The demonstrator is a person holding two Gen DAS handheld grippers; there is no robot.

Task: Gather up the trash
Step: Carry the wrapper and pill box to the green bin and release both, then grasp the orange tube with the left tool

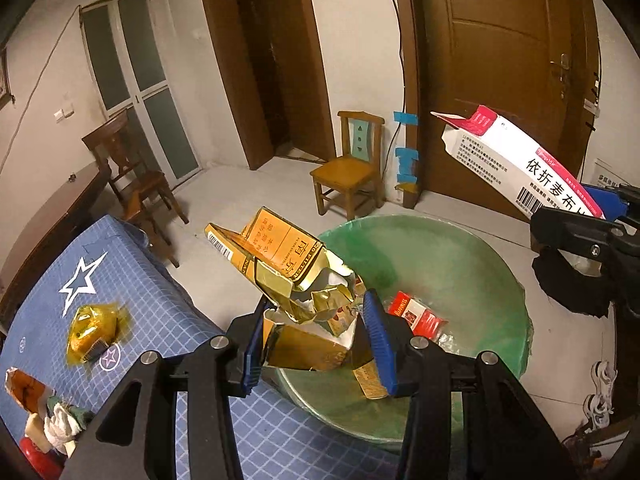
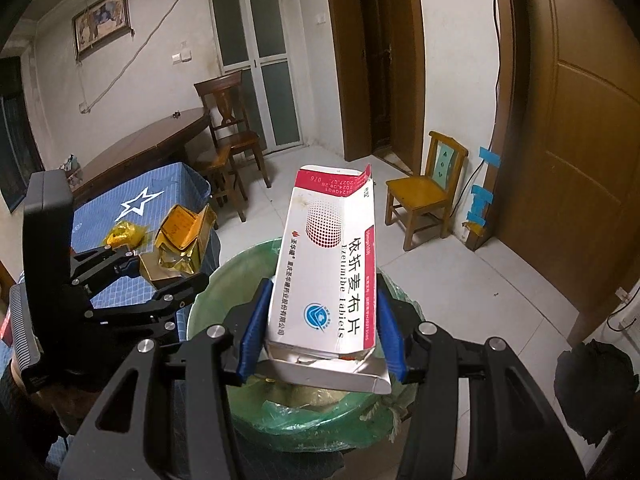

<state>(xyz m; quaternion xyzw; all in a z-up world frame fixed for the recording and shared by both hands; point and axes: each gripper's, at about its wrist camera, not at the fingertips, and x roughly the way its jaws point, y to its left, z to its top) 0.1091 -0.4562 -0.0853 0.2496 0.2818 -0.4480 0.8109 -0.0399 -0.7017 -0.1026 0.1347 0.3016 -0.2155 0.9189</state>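
My left gripper [image 1: 316,344] is shut on a crumpled gold cigarette pack [image 1: 296,276], held above the near rim of the green-lined trash bin [image 1: 460,264]. It also shows in the right wrist view [image 2: 182,240]. My right gripper [image 2: 322,334] is shut on a white and pink medicine box [image 2: 328,268], held over the bin [image 2: 208,304]. The box also shows in the left wrist view [image 1: 516,160]. A red packet [image 1: 416,316] lies inside the bin. A yellow wrapper [image 1: 94,330] lies on the blue star-pattern cloth [image 1: 132,284].
More scraps [image 1: 48,416] lie at the cloth's near left corner. A small yellow chair [image 1: 352,164] stands by the wall beyond the bin. Dark wooden chairs [image 2: 230,136] and a table [image 2: 140,148] stand at the back left. A black bag [image 2: 596,380] lies at right.
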